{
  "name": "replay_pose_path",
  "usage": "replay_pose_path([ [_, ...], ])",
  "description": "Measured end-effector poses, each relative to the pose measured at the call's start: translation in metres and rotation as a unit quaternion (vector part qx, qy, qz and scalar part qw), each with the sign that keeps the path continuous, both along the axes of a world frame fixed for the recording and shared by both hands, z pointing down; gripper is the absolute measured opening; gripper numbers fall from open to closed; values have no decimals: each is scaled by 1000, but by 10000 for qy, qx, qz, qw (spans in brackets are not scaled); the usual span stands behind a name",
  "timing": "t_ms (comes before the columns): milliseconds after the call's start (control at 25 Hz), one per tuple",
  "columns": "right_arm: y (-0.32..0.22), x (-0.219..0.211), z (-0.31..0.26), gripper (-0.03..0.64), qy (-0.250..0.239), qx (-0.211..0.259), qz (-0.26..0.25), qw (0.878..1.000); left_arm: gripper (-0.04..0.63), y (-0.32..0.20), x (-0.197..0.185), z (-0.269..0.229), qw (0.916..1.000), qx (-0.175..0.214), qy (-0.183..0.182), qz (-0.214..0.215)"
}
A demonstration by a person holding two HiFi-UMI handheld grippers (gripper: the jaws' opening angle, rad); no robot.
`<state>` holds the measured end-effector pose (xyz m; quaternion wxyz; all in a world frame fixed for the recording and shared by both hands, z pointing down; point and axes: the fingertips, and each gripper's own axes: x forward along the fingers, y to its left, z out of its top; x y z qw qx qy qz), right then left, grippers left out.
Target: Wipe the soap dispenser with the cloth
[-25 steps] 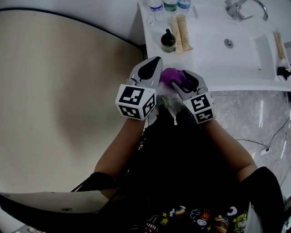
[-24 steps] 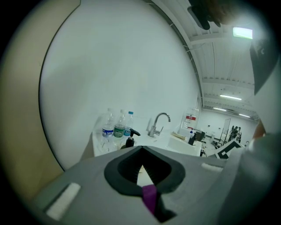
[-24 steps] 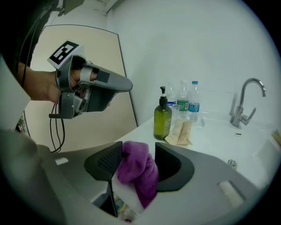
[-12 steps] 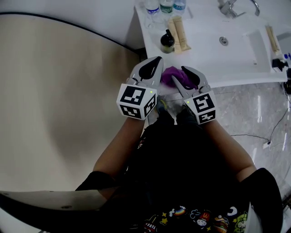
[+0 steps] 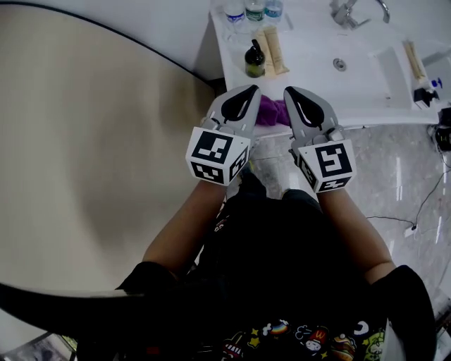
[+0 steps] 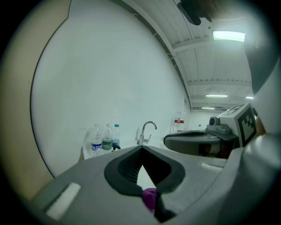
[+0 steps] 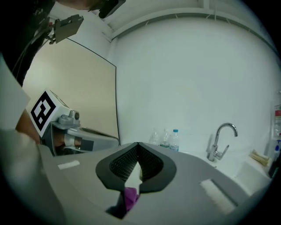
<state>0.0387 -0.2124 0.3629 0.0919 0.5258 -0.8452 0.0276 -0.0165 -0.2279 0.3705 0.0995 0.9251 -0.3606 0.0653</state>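
Observation:
The soap dispenser [image 5: 254,62], a small dark bottle with a pump, stands on the white counter [image 5: 310,70] at its left side. A purple cloth [image 5: 271,111] lies bunched at the counter's front edge. My left gripper [image 5: 251,89] and right gripper [image 5: 291,91] hang side by side just in front of the counter, one at each side of the cloth, both with jaws shut and tips pointing at the wall. In the left gripper view the left gripper [image 6: 141,148] shows a scrap of the purple cloth [image 6: 149,197] through the gap under its tips. The right gripper [image 7: 137,143] shows the cloth [image 7: 130,197] likewise.
Three water bottles [image 5: 254,10] stand at the counter's back left, two beige tubes [image 5: 272,51] beside the dispenser. A sink [image 5: 352,60] with a chrome tap [image 5: 347,13] fills the counter's right. A beige curved wall [image 5: 91,141] is at left, marble floor [image 5: 402,176] at right.
The right gripper has come off the purple cloth and drawn back to the right. The left gripper stays beside the cloth. The cloth now lies bare between them.

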Motion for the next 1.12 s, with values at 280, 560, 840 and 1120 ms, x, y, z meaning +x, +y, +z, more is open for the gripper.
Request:
replay_pose_path([
  [280, 58, 35, -11, 23, -22, 191, -471, 9987, 0, 74, 37, -16, 9973, 283, -51, -681],
  [560, 104, 73, -14, 23, -178, 222, -635, 9976, 0, 128, 64, -21, 9880, 415, -244, -1466],
  [840, 127, 77, -18, 23, -252, 157, -763, 9966, 0, 154, 68, -35, 9819, 513, -381, -1785],
  [1120, 131, 73, -25, 23, -206, 202, -773, 9966, 0, 156, 70, -38, 9820, 539, -427, -1761],
])
